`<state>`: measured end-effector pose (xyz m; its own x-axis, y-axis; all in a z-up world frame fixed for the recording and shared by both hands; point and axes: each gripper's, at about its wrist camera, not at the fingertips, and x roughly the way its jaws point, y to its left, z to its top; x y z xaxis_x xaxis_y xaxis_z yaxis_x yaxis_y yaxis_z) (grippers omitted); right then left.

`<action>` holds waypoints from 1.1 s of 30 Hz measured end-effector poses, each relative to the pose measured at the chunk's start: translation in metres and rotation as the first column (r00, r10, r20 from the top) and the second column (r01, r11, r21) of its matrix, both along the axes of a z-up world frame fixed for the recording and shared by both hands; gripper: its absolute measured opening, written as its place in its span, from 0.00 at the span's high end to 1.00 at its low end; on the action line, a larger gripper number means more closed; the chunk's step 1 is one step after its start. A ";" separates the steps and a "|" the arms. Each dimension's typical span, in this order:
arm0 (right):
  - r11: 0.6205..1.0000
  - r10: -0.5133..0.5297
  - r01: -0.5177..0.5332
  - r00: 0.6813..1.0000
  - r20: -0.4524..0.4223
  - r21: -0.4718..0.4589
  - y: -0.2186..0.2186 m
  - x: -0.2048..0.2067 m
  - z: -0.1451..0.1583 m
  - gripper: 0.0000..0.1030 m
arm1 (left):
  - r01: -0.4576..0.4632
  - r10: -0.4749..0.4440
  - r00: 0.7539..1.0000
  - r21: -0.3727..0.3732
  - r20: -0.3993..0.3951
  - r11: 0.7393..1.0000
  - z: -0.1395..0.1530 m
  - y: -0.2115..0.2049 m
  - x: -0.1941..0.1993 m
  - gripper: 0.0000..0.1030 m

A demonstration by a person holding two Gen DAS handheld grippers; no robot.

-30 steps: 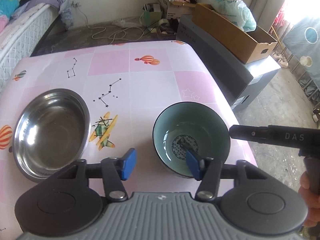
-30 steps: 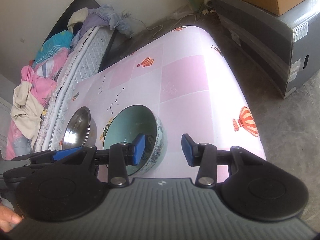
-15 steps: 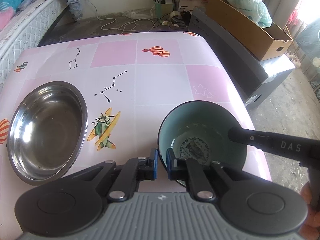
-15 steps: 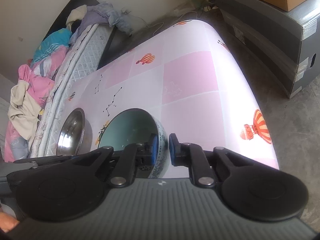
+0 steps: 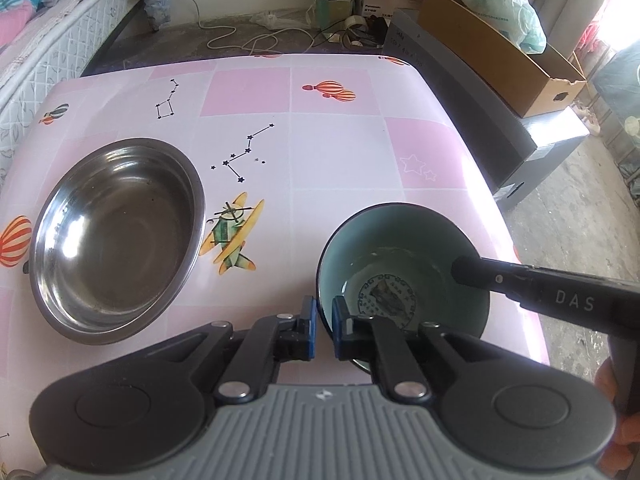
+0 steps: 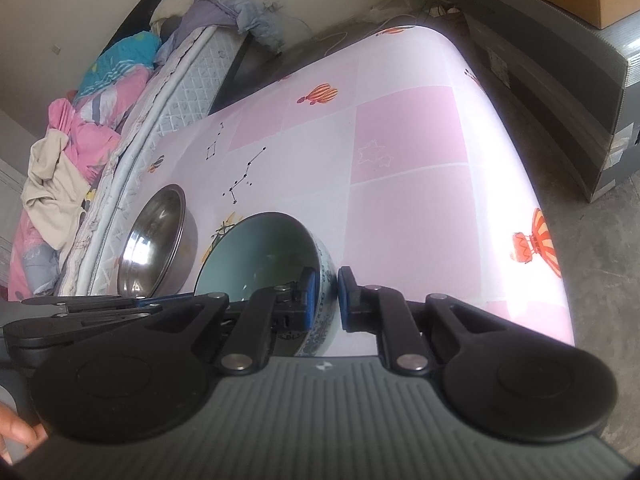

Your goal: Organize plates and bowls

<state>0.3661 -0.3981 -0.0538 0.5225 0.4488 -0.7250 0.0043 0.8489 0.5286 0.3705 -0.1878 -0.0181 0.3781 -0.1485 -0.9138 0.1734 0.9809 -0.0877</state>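
Observation:
A ceramic bowl [image 5: 404,276], teal inside and blue-and-white patterned outside [image 6: 260,256], stands near the right edge of the pink tablecloth [image 5: 340,152]. My left gripper [image 5: 323,322] is shut on the bowl's near left rim, one blue pad inside and one outside. My right gripper [image 6: 328,294] is shut on the opposite rim; its black finger [image 5: 520,280] reaches into the bowl from the right. An empty steel bowl [image 5: 116,236] sits apart to the left [image 6: 156,240], untouched.
The table's right edge drops to a concrete floor just beyond the ceramic bowl. A grey cabinet [image 5: 480,120] with a cardboard box [image 5: 500,60] stands to the right. A bed [image 5: 48,40] with heaped bedding lines the left side.
Both grippers stood open around the ceramic bowl's rim a second ago and have since closed on it from opposite sides. The steel bowl has not moved.

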 end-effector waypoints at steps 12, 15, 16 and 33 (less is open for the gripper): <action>1.000 -0.019 0.019 1.000 -0.022 -0.001 0.003 0.007 -0.012 0.87 | -0.013 0.012 1.000 0.044 0.019 0.999 -0.014 -0.009 0.009 0.91; 1.000 -0.016 0.016 1.000 -0.018 -0.019 0.006 0.009 -0.012 0.88 | -0.010 0.010 1.000 0.044 0.021 0.999 -0.013 -0.007 0.008 0.91; 1.000 -0.014 0.014 1.000 -0.017 -0.018 0.008 0.009 -0.011 0.88 | -0.010 0.009 1.000 0.042 0.023 0.999 -0.013 -0.005 0.007 0.91; 1.000 0.007 -0.007 1.000 -0.010 0.004 0.007 0.007 -0.012 0.87 | 0.001 -0.002 1.000 0.071 0.016 0.997 -0.025 -0.004 0.008 0.90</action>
<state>0.3735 -0.3916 -0.0654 0.5119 0.4551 -0.7286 0.0042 0.8468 0.5319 0.3788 -0.1922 -0.0427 0.3922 -0.0844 -0.9160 0.1761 0.9843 -0.0153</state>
